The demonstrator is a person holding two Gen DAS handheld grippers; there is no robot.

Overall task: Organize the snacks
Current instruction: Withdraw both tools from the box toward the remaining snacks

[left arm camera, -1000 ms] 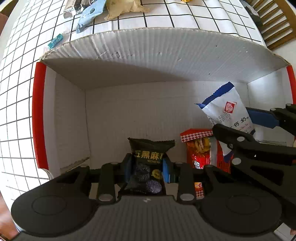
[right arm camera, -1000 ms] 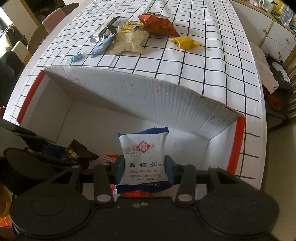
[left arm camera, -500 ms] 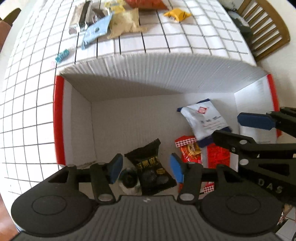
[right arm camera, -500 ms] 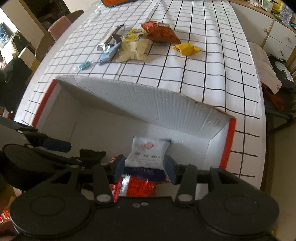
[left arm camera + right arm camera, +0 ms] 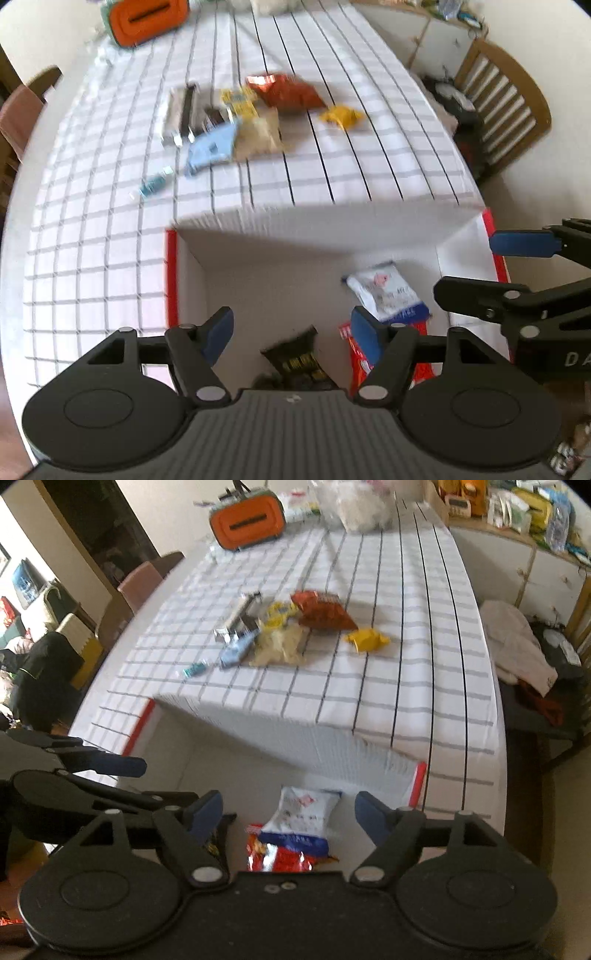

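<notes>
A grid-checked tablecloth [image 5: 406, 657] covers the table; beyond the white box [image 5: 258, 734] lies a snack pile [image 5: 280, 627], an orange case [image 5: 245, 524] farther back.

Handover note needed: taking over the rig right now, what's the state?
Left gripper: jaws opening, nothing between them.
Right gripper: jaws opening, also empty.
In the box: black packet, white-and-blue packet lying partly on a red packet.
Left on the checked table: orange-red bag, yellow packet, beige bag, light blue packet, small teal candy, plus a few more in that pile.
</notes>
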